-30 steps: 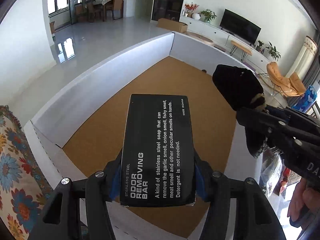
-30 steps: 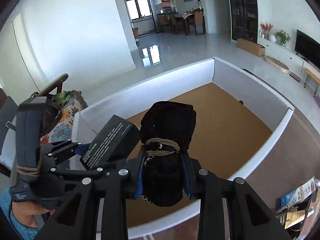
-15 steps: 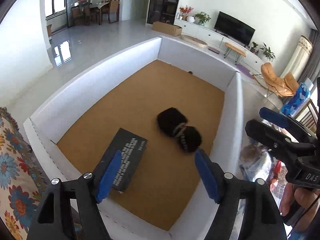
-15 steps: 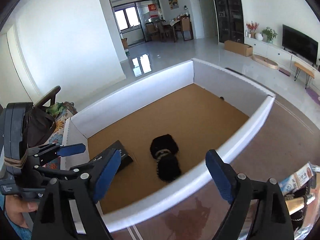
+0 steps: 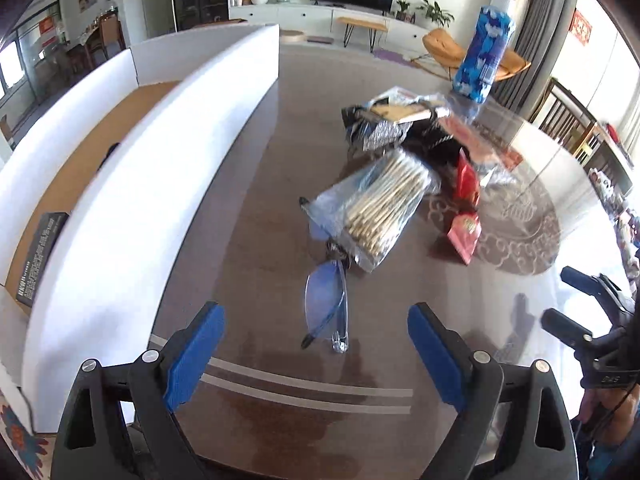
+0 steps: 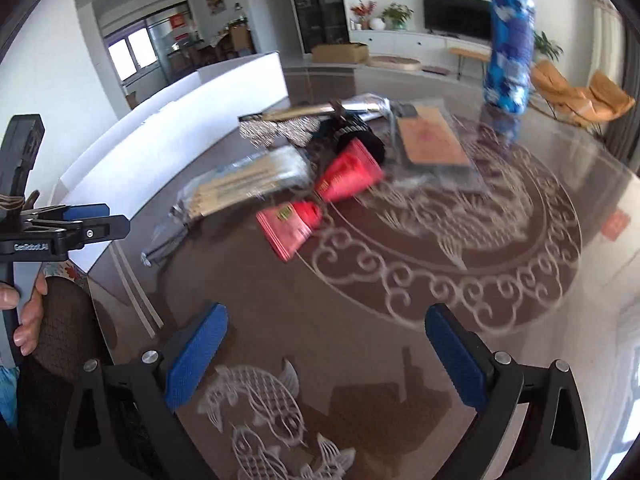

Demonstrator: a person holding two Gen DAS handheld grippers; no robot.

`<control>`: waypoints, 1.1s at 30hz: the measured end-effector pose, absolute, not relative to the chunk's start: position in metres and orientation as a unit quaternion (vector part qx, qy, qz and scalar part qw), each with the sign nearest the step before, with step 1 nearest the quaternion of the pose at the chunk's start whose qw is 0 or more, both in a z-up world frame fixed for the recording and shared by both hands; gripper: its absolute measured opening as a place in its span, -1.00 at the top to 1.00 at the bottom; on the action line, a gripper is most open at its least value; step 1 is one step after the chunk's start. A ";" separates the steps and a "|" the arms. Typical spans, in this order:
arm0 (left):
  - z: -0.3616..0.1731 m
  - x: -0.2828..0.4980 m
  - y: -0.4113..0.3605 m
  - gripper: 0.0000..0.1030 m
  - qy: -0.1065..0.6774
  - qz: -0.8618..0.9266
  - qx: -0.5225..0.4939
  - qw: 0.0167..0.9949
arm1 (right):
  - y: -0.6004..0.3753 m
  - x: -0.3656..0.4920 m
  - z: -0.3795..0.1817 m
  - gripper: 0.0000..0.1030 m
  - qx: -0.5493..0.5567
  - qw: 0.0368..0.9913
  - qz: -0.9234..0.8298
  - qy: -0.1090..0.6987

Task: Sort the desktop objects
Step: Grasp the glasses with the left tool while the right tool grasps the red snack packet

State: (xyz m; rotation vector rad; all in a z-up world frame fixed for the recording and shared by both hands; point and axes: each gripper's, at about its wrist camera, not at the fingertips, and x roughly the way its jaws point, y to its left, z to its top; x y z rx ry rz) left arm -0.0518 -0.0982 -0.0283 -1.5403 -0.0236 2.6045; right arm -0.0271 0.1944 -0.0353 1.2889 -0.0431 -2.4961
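Note:
My left gripper [image 5: 316, 344] is open and empty above the dark glass table [image 5: 256, 248], just short of a pair of blue-framed glasses [image 5: 326, 306]. Behind the glasses lies a clear bag of wooden sticks [image 5: 376, 204], then red packets [image 5: 466, 196] and more bagged items. My right gripper [image 6: 326, 354] is open and empty over the table's fish pattern [image 6: 264, 412], with the red packets [image 6: 320, 204] and the stick bag [image 6: 244, 184] ahead. The black soap box [image 5: 38, 252] lies inside the white-walled box [image 5: 152, 168] on the left.
A tall blue patterned bottle [image 5: 486, 52] stands at the far side of the pile; it also shows in the right wrist view [image 6: 508, 44]. The white box wall [image 6: 176, 140] runs along the table's left. The left gripper [image 6: 60, 224] shows at the right view's left edge.
Both grippers let go of their loads into the white box, the soap box and the black bundle, then swung right out of the box to face the pile on the table.

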 end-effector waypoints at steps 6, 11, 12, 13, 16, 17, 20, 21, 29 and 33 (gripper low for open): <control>-0.056 -0.072 -0.084 -0.81 0.000 0.846 -0.531 0.049 | 0.218 -0.006 -0.046 -0.94 0.445 0.151 -0.882 -0.038; -0.071 -0.087 -0.067 -0.81 0.034 0.845 -0.532 0.041 | 0.214 0.003 -0.037 -0.94 0.431 0.157 -0.888 -0.034; -0.072 -0.089 -0.066 -0.81 0.031 0.847 -0.528 0.045 | 0.213 0.004 -0.034 -0.94 0.426 0.157 -0.890 -0.030; -0.072 -0.090 -0.065 -0.78 0.034 0.849 -0.525 0.044 | 0.211 0.004 -0.031 -0.94 0.422 0.158 -0.892 -0.026; -0.065 -0.090 -0.067 -0.10 0.034 0.861 -0.505 0.046 | 0.207 0.007 -0.028 -0.94 0.416 0.159 -0.895 -0.016; -0.063 -0.089 -0.068 0.35 0.035 0.863 -0.502 0.048 | 0.206 0.008 -0.028 -0.94 0.416 0.159 -0.895 -0.014; -0.061 -0.082 -0.072 0.50 0.034 0.867 -0.495 0.051 | 0.204 0.005 -0.031 -0.94 0.421 0.161 -0.892 -0.015; -0.061 -0.079 -0.074 0.50 0.031 0.867 -0.495 0.051 | 0.203 0.002 -0.032 -0.94 0.424 0.164 -0.891 -0.018; -0.059 -0.066 -0.085 0.50 -0.002 0.870 -0.491 0.041 | 0.177 -0.095 -0.034 -0.94 0.470 0.164 -0.864 -0.072; -0.057 -0.068 -0.097 0.50 -0.018 0.876 -0.482 0.019 | 0.148 -0.143 -0.042 -0.94 0.497 0.168 -0.847 -0.087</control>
